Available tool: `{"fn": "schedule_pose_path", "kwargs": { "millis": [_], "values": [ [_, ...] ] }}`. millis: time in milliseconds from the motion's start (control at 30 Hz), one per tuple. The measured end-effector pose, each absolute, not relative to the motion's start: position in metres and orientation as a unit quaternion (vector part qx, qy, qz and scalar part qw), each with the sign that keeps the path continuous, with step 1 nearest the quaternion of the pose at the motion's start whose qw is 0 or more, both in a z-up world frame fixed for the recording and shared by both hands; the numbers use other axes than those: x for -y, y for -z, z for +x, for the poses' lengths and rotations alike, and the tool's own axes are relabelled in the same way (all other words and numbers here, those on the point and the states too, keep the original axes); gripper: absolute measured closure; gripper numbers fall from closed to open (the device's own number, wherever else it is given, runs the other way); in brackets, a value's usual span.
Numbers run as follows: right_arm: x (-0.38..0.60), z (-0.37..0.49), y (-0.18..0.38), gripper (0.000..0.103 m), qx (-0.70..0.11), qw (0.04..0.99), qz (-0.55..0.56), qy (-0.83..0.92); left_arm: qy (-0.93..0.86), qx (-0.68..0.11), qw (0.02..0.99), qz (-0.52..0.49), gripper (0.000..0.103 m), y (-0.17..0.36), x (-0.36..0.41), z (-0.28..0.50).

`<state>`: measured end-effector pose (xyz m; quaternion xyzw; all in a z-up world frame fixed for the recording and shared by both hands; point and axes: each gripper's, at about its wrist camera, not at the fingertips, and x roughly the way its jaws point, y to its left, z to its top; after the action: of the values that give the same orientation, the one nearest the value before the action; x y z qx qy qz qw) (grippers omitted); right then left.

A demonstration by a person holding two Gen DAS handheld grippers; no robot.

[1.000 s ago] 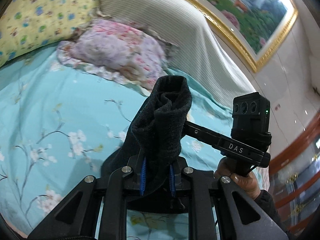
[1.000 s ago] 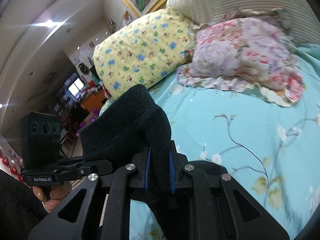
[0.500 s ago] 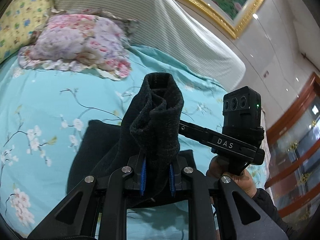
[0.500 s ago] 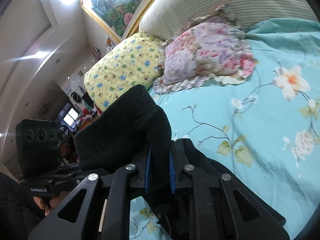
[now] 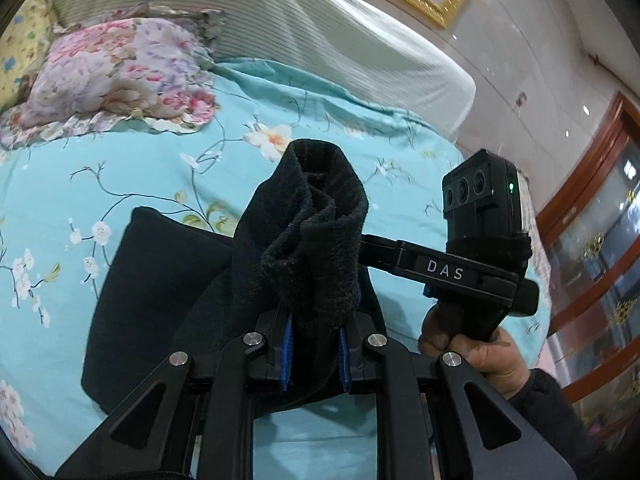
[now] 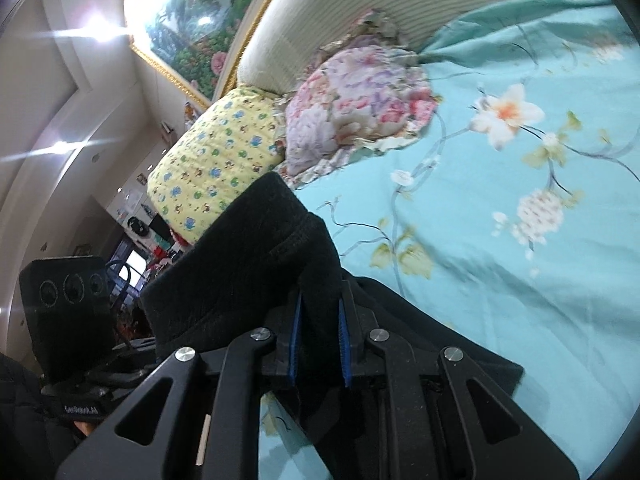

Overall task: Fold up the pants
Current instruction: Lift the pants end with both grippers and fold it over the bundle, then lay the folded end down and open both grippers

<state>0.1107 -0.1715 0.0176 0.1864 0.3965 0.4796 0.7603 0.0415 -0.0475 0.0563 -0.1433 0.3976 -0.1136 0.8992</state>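
Note:
The black pants (image 5: 160,280) lie partly on the turquoise floral bedsheet (image 5: 120,168), with one end lifted. My left gripper (image 5: 314,350) is shut on a bunched black edge of the pants (image 5: 316,232) that stands up between its blue pads. My right gripper (image 6: 320,344) is shut on another black edge of the pants (image 6: 256,272), also held above the bed. In the left wrist view the right gripper's body (image 5: 480,248) and the hand holding it sit just right of the raised cloth. The rest of the pants (image 6: 440,344) spreads on the sheet under the right gripper.
A pink floral pillow (image 5: 116,76) and a yellow patterned pillow (image 6: 216,160) lie at the head of the bed against a striped cream headboard (image 5: 320,32). A gold-framed painting (image 6: 192,20) hangs above. A wooden glass cabinet (image 5: 592,240) stands beyond the bed's right edge.
Both grippers have carried the held pants edges forward towards the pillows and lower towards the sheet. More of the pants now lies spread on the bed beneath them.

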Motion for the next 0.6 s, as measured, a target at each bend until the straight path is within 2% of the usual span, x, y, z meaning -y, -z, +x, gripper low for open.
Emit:
{"fn": "schedule_pose_path", "kwargs": {
  "millis": [67,200,267,300,333,367,400,467,533,600],
  "values": [
    [0.177,0.109,-0.013,0.078,-0.401,0.766,0.185,-0.467,0.118,-0.404,0.897,-0.136,0.085,-0.05,0.054,0.044],
    [0.194,0.108,-0.007,0.078,-0.406,0.785,0.182,-0.431,0.127,-0.414,0.894,-0.119,0.081,-0.035,0.067,0.05],
    [0.203,0.105,-0.007,0.078,-0.405,0.795,0.178,-0.414,0.136,-0.417,0.891,-0.114,0.073,-0.03,0.072,0.052],
    [0.207,0.104,-0.008,0.074,-0.405,0.8,0.177,-0.406,0.144,-0.418,0.89,-0.114,0.071,-0.028,0.074,0.053],
    [0.213,0.103,-0.009,0.071,-0.405,0.804,0.179,-0.397,0.151,-0.418,0.889,-0.113,0.064,-0.027,0.076,0.053],
    [0.218,0.102,-0.009,0.061,-0.407,0.807,0.182,-0.387,0.156,-0.417,0.888,-0.113,0.056,-0.027,0.078,0.052],
    [0.224,0.101,-0.009,0.048,-0.409,0.813,0.183,-0.371,0.167,-0.414,0.887,-0.116,0.053,-0.027,0.079,0.051],
    [0.233,0.096,-0.011,0.038,-0.406,0.825,0.184,-0.348,0.182,-0.411,0.885,-0.118,0.045,-0.027,0.081,0.049],
    [0.244,0.09,-0.012,0.037,-0.403,0.829,0.198,-0.333,0.197,-0.409,0.883,-0.12,0.039,-0.029,0.082,0.048],
    [0.251,0.085,-0.013,0.035,-0.402,0.833,0.208,-0.318,0.209,-0.405,0.882,-0.123,0.039,-0.032,0.082,0.047]
  ]
}}
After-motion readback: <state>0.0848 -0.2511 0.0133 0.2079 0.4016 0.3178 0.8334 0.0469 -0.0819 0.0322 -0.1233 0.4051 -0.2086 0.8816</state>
